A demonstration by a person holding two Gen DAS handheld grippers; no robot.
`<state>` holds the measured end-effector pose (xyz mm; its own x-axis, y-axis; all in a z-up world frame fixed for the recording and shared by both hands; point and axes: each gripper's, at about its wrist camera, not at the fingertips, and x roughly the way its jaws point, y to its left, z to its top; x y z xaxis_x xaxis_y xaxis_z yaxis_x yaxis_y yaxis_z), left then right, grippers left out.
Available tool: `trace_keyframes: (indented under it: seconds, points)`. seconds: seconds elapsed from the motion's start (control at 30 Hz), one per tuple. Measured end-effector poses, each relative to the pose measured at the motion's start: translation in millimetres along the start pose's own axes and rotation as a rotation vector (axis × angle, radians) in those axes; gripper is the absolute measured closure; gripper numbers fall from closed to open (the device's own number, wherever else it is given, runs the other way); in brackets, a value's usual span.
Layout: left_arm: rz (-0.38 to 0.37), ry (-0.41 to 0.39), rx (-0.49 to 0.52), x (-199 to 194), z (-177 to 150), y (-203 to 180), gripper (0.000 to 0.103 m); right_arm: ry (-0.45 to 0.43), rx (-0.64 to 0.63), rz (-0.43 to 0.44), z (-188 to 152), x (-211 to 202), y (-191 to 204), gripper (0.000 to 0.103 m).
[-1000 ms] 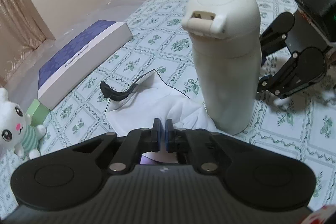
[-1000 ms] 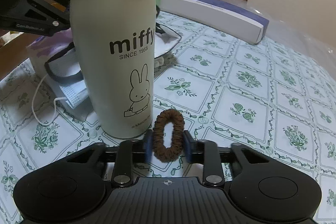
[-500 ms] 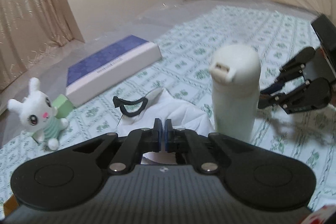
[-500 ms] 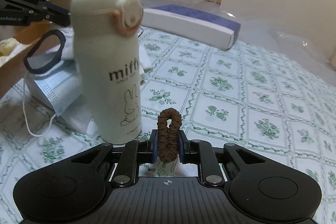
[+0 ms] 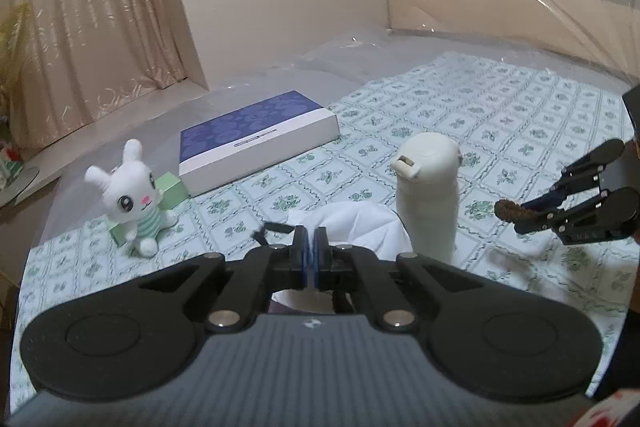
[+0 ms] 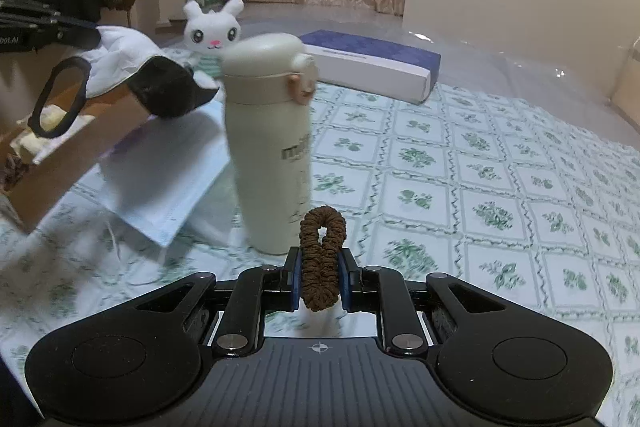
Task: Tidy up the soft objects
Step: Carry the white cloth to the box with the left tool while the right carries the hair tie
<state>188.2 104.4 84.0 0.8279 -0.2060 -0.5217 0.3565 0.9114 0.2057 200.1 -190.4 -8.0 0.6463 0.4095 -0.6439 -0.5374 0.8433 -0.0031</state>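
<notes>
Right wrist: right hand-held gripper (image 6: 319,281) clamps ribbed brown scrunchie (image 6: 322,259); left pinches white-black mask (image 6: 132,79).

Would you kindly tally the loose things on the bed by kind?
Face masks: 2, black-and-white, pale blue
Hair ties: 1
Plush rabbits: 1
Bottles: 1
Boxes: 3, blue-and-white, green, cardboard
Total: 8

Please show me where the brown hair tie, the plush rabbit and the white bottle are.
brown hair tie (image 6: 322,259), right wrist view, its squeezed middle.
plush rabbit (image 5: 127,201), left wrist view, its face.
white bottle (image 5: 427,201), left wrist view, its body.
</notes>
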Motion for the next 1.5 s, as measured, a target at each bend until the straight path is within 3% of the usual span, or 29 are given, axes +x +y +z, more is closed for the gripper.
trace_keyframes:
  seconds: [0.5, 0.97, 1.2, 1.5]
  points:
    - [0.043, -0.031, -0.127, -86, -38, -14, 0.101, -0.036, 0.037, 0.061, -11, -46, 53, 0.084]
    - [0.106, -0.021, -0.234, -139, -76, -17, 0.101, -0.057, -0.024, 0.176, 5, -56, 125, 0.084]
    - [0.176, -0.029, -0.261, -168, -87, 5, 0.101, -0.085, -0.076, 0.249, 27, -49, 169, 0.084]
    - [0.278, -0.02, -0.273, -186, -101, 61, 0.101, -0.104, -0.147, 0.34, 60, -19, 228, 0.084]
